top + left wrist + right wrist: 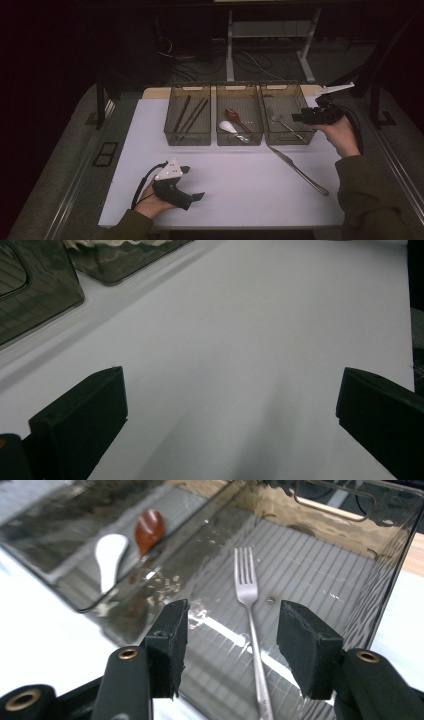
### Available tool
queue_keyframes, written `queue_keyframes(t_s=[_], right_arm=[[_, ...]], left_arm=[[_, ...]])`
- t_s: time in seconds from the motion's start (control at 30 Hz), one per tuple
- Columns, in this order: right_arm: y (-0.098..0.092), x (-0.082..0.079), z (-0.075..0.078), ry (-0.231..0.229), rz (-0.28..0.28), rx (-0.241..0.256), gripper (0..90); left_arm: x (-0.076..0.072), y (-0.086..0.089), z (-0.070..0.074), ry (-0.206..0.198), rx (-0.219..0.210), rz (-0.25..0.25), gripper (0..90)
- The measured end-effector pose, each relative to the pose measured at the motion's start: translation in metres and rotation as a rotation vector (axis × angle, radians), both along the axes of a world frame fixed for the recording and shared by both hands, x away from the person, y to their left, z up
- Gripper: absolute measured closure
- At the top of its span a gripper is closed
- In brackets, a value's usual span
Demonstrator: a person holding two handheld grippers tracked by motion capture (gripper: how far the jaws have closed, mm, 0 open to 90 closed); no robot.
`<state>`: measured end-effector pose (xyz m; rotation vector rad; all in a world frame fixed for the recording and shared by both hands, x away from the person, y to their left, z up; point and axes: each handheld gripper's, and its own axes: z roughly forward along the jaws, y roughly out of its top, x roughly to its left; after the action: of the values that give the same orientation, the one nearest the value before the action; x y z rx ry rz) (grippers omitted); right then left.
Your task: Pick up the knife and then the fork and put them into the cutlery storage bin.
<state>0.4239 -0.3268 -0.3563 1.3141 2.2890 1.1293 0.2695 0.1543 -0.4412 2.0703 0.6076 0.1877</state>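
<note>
Right gripper view: fork (248, 605) lies between the right tool's (230, 630) released jaws (inside its bin (395, 575)).

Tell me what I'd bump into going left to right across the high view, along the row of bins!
Smoky clear plastic bin holding dark chopsticks → middle smoky plastic bin with a white spoon and a brown spoon → right smoky plastic bin with a silver metal fork → black right gripper, jaws open over that bin.
</note>
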Motion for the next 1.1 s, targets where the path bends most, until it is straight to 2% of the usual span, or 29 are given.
queue_keyframes(t_s=[0.27, 0.37, 0.83, 1.1], right_arm=[[-0.007, -0.035, 0.004, -0.054, 0.031, 0.091, 43.7], [-0.009, -0.046, 0.003, -0.065, 0.044, 0.11, 43.4], [-0.014, -0.089, -0.009, -0.08, 0.083, 0.11, 41.4], [-0.019, -0.106, -0.022, -0.042, 0.09, 0.08, 40.4]], left_arm=[[0.0, 0.0, 0.0, 0.001, -0.001, 0.0, 0.0], [0.0, 0.0, 0.0, 0.001, -0.001, 0.001, 0.0], [-0.001, -0.001, -0.001, 0.004, -0.001, 0.001, 0.0], [-0.001, 0.0, 0.0, 0.0, -0.001, 0.0, 0.0]])
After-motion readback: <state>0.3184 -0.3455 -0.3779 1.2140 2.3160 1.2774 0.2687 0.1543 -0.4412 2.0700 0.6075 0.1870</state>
